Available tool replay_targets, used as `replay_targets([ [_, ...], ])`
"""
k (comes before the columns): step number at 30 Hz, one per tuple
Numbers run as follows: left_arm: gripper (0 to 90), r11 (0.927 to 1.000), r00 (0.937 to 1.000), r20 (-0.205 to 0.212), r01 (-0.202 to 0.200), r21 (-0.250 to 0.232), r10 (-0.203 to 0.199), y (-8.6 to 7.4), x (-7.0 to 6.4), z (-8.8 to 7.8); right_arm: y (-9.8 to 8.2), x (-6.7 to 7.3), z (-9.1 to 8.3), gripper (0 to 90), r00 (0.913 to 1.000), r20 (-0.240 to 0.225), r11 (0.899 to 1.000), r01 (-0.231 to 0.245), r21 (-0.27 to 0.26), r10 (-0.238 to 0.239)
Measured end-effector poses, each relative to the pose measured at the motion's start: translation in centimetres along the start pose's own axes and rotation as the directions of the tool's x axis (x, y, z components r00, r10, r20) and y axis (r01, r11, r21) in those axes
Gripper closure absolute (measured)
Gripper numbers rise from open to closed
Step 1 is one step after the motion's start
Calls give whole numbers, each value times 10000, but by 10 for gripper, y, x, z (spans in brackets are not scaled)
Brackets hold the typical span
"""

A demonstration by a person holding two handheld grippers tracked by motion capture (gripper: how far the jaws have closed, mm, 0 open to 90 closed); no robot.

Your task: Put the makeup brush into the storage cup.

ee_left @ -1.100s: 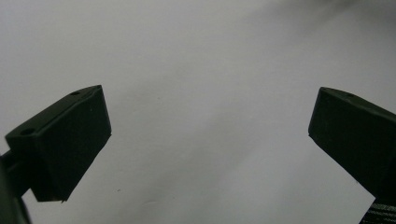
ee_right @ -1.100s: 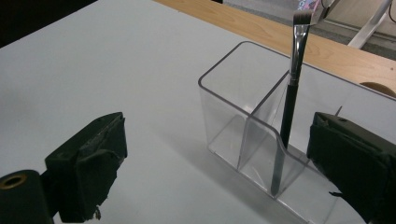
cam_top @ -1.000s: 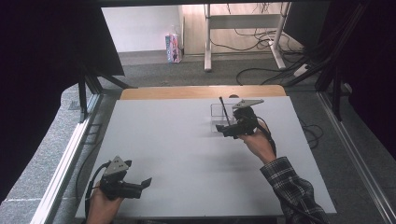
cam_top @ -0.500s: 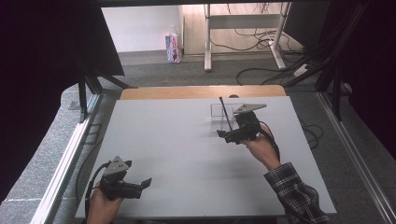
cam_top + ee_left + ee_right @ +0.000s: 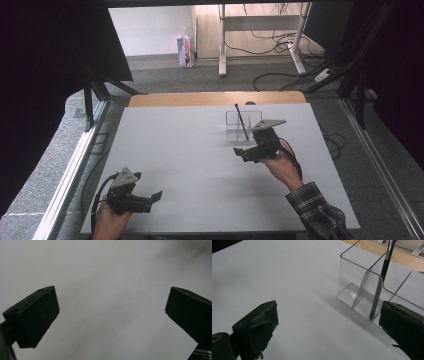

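A clear plastic organiser with dividers stands on the white table at the back right. A thin black brush leans in it, handle up. My right gripper hovers just in front of the organiser, open, nothing between its fingers. In the right gripper view the organiser and brush sit ahead and to the right of the open right gripper. My left gripper rests at the near left edge, open and empty. The left gripper looks down on bare table.
A wooden strip runs along the table's far edge. Beyond it are carpet, cables, desk legs and a small carton. A plaid sleeve comes in at the lower right. Metal rails border the table on both sides.
My right gripper has drawn back from the organiser toward the person. The brush stays in the organiser. The left gripper has not moved.
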State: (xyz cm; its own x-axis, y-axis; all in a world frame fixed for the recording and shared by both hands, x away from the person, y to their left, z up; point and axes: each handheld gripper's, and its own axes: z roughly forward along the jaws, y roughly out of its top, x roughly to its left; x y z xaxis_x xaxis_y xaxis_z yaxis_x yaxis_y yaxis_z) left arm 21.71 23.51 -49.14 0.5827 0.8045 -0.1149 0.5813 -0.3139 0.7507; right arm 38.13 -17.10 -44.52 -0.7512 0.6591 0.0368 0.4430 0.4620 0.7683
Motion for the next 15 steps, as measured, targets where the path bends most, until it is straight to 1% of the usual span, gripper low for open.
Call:
replay_targets([
  [5,0,10000,10000,-13,-9,9,9,0,0,0,-6,3,-5,21,9998,152,9998,153,132,-155],
  [15,0,10000,10000,-30,-21,19,21,0,0,0,-13,10,-13,21,9996,160,9997,216,101,-218],
])
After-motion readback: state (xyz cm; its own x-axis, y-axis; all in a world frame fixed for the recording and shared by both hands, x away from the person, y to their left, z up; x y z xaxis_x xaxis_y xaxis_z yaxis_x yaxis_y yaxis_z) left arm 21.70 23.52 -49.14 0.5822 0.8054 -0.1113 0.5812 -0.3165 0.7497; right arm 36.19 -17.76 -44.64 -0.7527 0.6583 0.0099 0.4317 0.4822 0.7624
